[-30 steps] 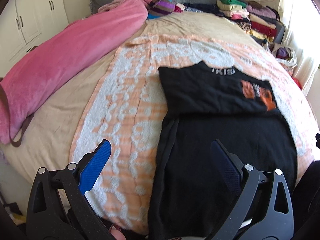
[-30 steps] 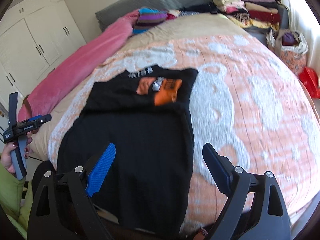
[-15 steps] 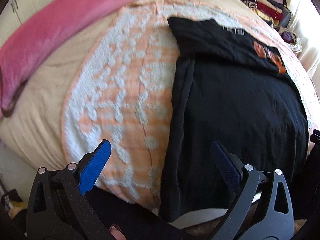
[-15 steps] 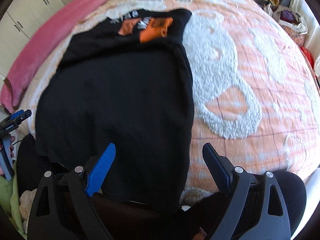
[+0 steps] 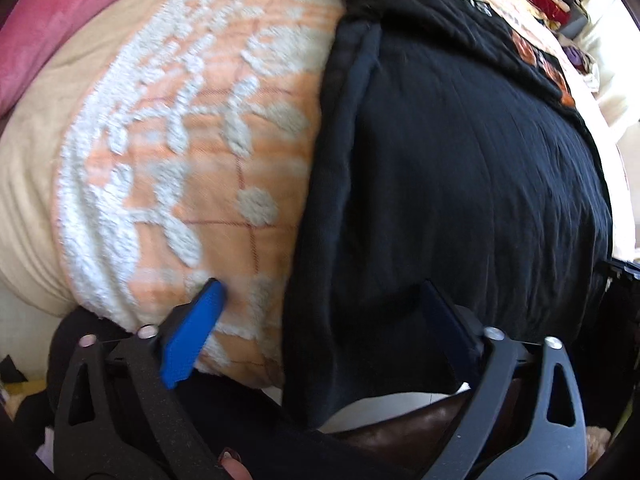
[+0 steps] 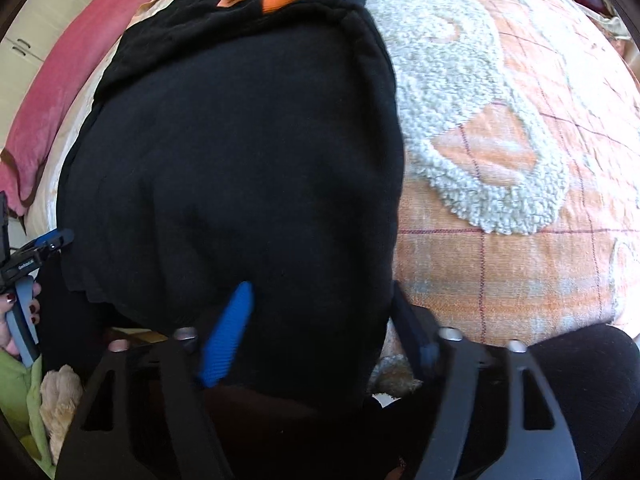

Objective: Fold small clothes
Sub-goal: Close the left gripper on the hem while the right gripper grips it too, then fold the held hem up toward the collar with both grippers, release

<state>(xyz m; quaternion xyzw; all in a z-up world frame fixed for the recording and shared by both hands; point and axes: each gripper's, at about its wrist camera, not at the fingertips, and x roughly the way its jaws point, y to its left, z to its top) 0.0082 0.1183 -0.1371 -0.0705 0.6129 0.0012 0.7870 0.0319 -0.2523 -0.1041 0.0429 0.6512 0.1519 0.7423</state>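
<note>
Both sets of fingers closing on the near hem of the black T-shirt (image 6: 240, 168)

We are at the grasp step: the shirt lies flat on the bed's orange blanket (image 5: 192, 160). The left gripper (image 5: 320, 304) straddles its left corner, still wide; the right gripper (image 6: 324, 304) is about half closed with the right corner between its fingers, neither pinching yet. Next, we judge, pinch and carry the hem forward toward the collar.
</note>
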